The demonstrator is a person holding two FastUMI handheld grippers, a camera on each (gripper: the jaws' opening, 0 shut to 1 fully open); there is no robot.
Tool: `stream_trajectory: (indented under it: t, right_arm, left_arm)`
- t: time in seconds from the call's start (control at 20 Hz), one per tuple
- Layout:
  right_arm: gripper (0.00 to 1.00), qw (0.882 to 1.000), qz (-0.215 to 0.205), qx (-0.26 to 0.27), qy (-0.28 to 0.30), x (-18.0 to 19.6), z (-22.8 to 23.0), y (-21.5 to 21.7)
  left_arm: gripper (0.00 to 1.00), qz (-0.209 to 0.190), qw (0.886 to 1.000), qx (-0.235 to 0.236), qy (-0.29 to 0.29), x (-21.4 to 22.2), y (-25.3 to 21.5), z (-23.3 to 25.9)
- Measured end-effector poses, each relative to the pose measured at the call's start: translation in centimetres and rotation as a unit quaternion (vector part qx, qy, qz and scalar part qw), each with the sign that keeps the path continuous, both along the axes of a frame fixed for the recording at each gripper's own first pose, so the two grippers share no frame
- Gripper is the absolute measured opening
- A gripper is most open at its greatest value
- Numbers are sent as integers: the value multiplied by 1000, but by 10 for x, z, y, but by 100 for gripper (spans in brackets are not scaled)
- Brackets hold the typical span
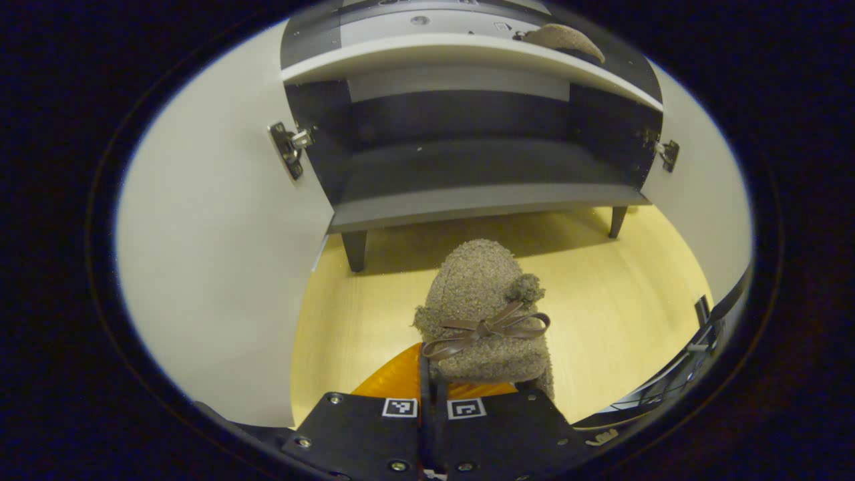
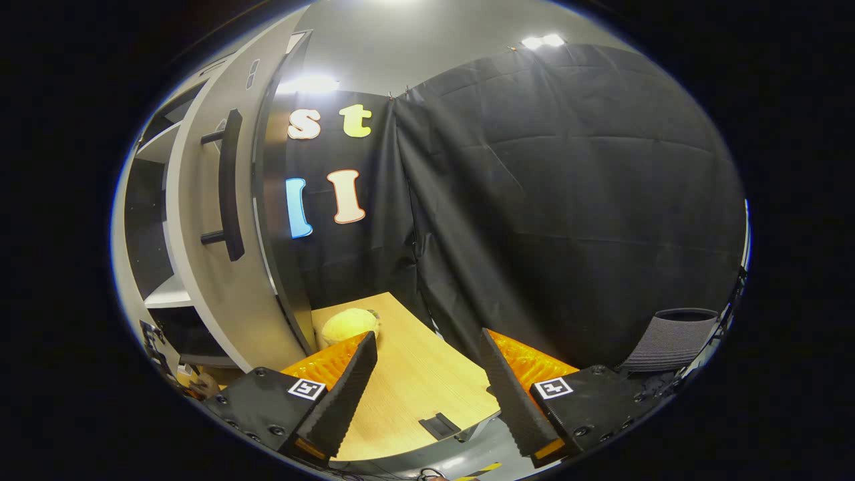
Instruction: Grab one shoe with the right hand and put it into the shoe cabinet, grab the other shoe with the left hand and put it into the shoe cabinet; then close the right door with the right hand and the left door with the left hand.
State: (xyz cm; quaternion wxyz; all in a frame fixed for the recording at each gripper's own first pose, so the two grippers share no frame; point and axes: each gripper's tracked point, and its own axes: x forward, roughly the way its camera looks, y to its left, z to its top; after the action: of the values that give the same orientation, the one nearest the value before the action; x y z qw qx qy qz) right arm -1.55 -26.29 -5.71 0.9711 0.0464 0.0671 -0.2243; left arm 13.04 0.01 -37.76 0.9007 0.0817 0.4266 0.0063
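Altogether two fuzzy brown bow-trimmed slippers show: one (image 1: 563, 39) on the open white cabinet's (image 1: 467, 50) upper shelf, one (image 1: 482, 314) pinched in the closed left gripper (image 1: 433, 391), while the right gripper (image 2: 427, 374) gapes empty.

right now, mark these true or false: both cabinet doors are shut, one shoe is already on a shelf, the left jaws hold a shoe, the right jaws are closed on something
1. Both cabinet doors are shut. False: the cabinet stands open, with the left door swung wide.
2. One shoe is already on a shelf. True: a brown shoe on the upper shelf.
3. The left gripper holds a shoe. True: its jaws pinch the fuzzy brown shoe with the bow.
4. The right gripper is closed on something. False: its jaws are apart, holding nothing.
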Motion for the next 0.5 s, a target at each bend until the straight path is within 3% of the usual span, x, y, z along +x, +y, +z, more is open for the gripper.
stream_trajectory:
  t: [0.2, 0.5]
  right_arm:
    - [95, 1000, 5, -12, -5, 11, 9, -6]
    - [95, 999, 21, -16, -18, 35, 18, -11]
  left_arm:
    - [2, 12, 998, -23, -52, -1, -1, -2]
    - [1, -12, 988, -32, -150, 8, -1, -4]
